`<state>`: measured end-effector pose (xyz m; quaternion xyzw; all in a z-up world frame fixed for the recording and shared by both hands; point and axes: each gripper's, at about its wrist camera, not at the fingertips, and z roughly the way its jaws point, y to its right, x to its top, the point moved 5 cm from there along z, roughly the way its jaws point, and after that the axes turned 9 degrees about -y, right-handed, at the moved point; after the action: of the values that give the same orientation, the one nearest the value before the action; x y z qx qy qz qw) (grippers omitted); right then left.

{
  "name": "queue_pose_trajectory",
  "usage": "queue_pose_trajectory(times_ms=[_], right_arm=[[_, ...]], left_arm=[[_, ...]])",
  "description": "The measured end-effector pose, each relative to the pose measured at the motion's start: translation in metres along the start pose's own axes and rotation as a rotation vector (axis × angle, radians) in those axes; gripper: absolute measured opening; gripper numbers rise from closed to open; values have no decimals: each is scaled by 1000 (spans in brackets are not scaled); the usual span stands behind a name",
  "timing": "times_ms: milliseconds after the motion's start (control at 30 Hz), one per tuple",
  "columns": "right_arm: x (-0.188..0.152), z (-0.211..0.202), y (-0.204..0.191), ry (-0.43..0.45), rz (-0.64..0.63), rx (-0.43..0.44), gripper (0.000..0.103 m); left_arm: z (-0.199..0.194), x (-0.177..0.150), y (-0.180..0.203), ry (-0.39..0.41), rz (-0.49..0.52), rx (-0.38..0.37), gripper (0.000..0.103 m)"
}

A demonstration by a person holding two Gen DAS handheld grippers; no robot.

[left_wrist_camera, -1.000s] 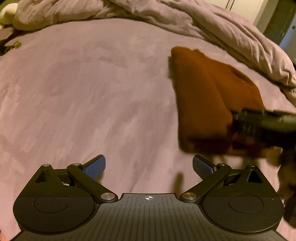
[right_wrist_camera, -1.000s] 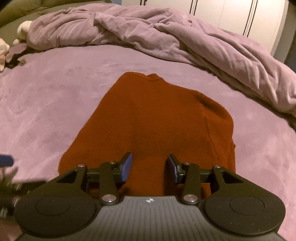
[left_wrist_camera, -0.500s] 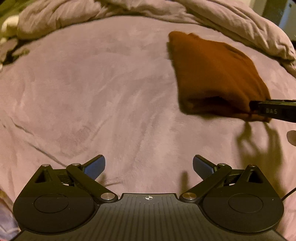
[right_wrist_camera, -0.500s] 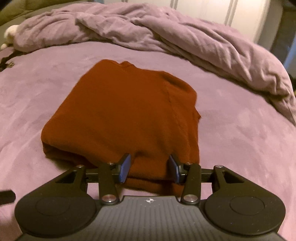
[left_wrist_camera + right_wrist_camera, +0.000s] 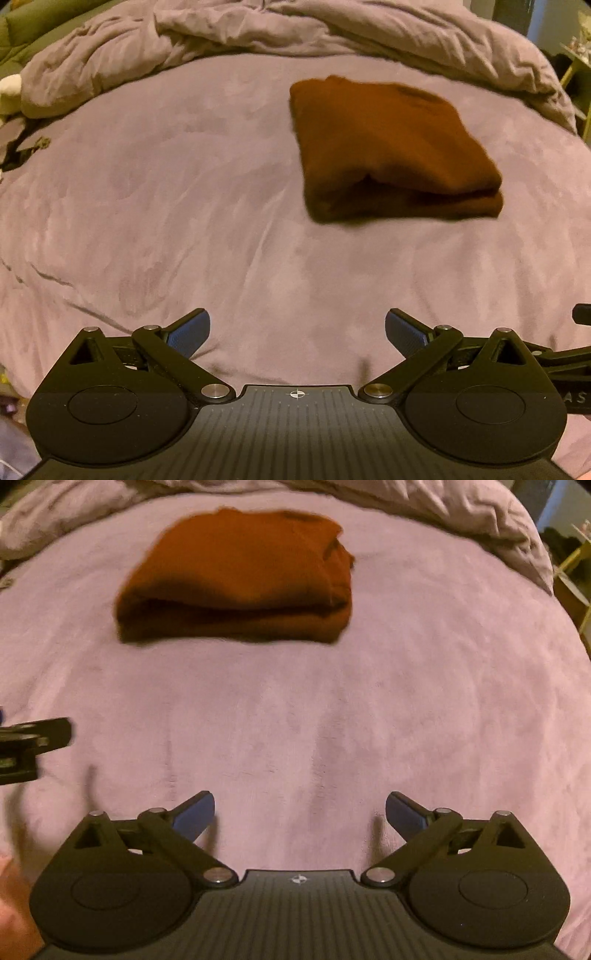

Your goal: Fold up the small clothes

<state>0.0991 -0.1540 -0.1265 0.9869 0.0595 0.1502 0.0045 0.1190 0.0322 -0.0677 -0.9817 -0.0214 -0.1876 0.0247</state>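
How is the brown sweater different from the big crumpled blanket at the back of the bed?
The brown sweater is folded into a neat stack of layers; the crumpled blanket is bunched and wrinkled. The sweater is rusty brown; the blanket is pale purple-grey. The sweater is a small bundle in the middle of the bed; the blanket stretches across its far edge. Both are soft cloth lying on the bed, and nothing is holding either.

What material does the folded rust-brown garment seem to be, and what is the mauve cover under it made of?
The folded rust-brown garment looks like a fine knit, perhaps wool or cotton: matte, thick soft layers at its near edge; the blur hides any ribbing. The mauve bed cover looks like plush fleece or velvet: a short nap with lighter and darker brushed patches.
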Motion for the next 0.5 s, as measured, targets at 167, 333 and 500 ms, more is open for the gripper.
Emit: queue_pose_trajectory(times_ms=[167, 333, 500], right_arm=[[19, -36, -6, 83, -2, 18, 99], [37, -52, -9, 107, 23, 20, 99], [46, -56, -17, 66, 45, -2, 99]], left_arm=[[-15, 13, -7, 27, -10, 40, 103], [-22, 21, -8, 33, 12, 20, 103], [-19, 22, -5, 29, 26, 52, 103]])
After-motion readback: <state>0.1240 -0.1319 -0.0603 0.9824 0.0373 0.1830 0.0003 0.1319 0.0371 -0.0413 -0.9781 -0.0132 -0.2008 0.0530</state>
